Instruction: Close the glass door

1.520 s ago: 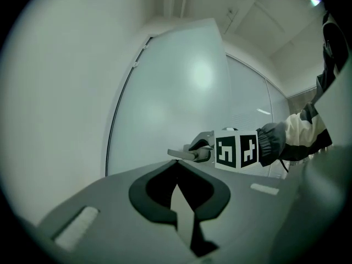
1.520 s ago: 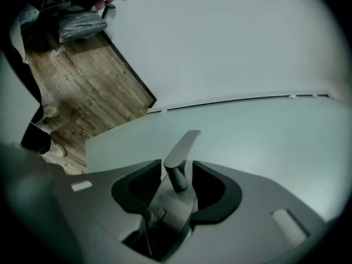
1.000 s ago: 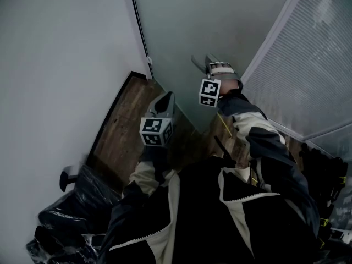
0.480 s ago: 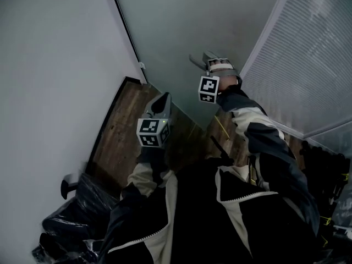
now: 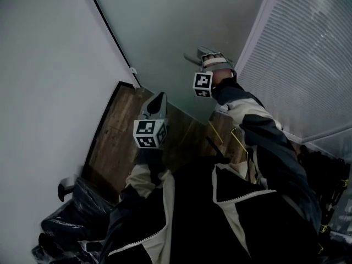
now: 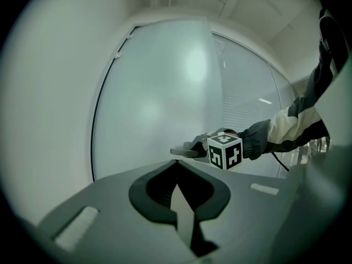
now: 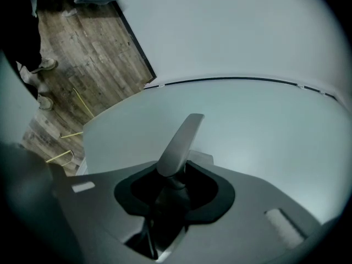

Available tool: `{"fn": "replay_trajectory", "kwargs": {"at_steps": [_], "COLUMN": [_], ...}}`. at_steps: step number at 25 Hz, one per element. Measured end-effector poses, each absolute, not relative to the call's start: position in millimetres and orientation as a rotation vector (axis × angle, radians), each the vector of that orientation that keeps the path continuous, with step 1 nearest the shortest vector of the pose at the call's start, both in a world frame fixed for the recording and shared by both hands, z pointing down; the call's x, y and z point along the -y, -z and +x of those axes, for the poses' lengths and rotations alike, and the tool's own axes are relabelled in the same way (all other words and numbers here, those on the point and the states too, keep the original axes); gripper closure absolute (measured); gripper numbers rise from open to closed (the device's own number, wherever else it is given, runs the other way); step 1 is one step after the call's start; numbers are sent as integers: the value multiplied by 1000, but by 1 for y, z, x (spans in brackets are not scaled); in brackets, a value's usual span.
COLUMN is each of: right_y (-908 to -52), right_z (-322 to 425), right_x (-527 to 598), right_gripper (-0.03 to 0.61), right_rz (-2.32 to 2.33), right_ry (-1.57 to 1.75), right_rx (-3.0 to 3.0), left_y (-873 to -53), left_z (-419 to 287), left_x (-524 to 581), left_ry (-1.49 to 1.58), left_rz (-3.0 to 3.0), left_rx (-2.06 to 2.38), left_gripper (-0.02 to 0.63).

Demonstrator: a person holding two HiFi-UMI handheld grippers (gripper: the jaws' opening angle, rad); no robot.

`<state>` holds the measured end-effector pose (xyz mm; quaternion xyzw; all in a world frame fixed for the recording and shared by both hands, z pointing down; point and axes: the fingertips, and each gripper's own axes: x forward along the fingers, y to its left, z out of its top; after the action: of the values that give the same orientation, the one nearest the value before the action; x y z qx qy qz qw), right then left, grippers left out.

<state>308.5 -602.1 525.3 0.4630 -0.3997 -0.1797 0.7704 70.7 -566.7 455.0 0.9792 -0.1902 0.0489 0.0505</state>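
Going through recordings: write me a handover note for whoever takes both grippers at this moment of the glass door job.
Right gripper: shut on the lever handle of the glass door.
Left gripper: jaws together, nothing between them, pointing toward the door and not touching it.
Done: the handle is gripped.
Left: bring the door home against its frame, then let go. Whether the door already sits fully shut cannot be told from these views.

place: office | signs: frosted glass door (image 5: 176, 26), slatted blinds (image 5: 308, 59), white wall (image 5: 44, 92), wood-plank floor (image 5: 115, 136)
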Motion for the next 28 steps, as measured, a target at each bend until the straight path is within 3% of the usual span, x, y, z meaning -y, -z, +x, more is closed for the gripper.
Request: {"fn": "replay_trajectory", "kwargs": {"at_steps": [16, 28], "right_y": [-529, -533], "right_z": [435, 480], "right_x": [640, 658], "right_gripper": [459, 462], "right_rz": [1023, 1054], "right_ry": [390, 388], "right_rx": [827, 811], "left_y": [-470, -481], "left_z": [115, 117], "left_x": [560, 560], "left_ry": [-304, -337], "left_rz": [2957, 2925], "left_rx": [676, 741], "left_gripper": [613, 614]}}
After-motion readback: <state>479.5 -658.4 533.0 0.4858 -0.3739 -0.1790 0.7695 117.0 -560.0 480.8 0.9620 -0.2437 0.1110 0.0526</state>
